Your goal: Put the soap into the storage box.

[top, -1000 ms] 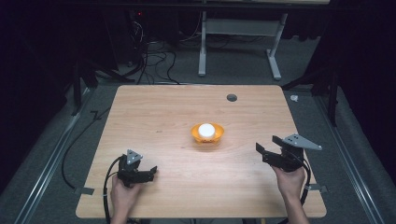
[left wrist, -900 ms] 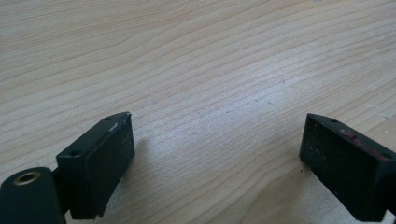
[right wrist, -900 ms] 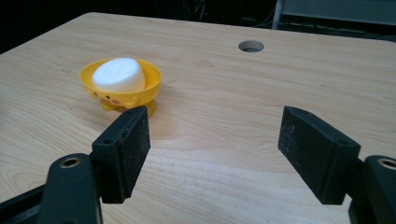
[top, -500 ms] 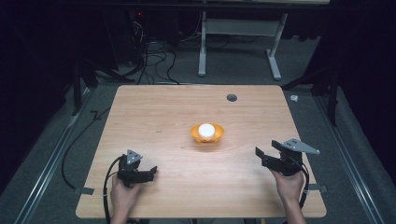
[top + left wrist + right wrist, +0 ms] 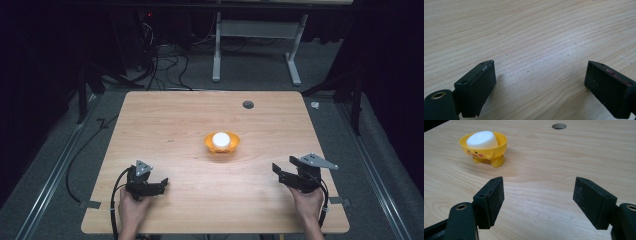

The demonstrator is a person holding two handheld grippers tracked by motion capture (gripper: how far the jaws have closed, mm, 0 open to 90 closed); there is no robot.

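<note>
A small yellow bowl (image 5: 221, 144) with a painted face and stubby feet stands near the middle of the wooden table (image 5: 175, 125). A white round block (image 5: 221, 139) lies inside it. In the right gripper view the bowl (image 5: 484, 147) sits at the upper left with the white block (image 5: 482, 140) in it. My left gripper (image 5: 161, 184) rests low at the table's front left, open, with bare wood between its jaws (image 5: 540, 82). My right gripper (image 5: 278, 172) is at the front right, open and holding nothing (image 5: 539, 200), well short of the bowl.
A round cable hole (image 5: 248, 104) pierces the table near its far edge, and shows in the right gripper view as a hole (image 5: 559, 126). Cables (image 5: 165, 55) and a white desk frame (image 5: 260, 30) stand on the dark floor behind. Black cables trail from both grippers.
My right gripper has dropped lower and drawn back a little toward the front edge. The left gripper and the bowl have stayed put.
</note>
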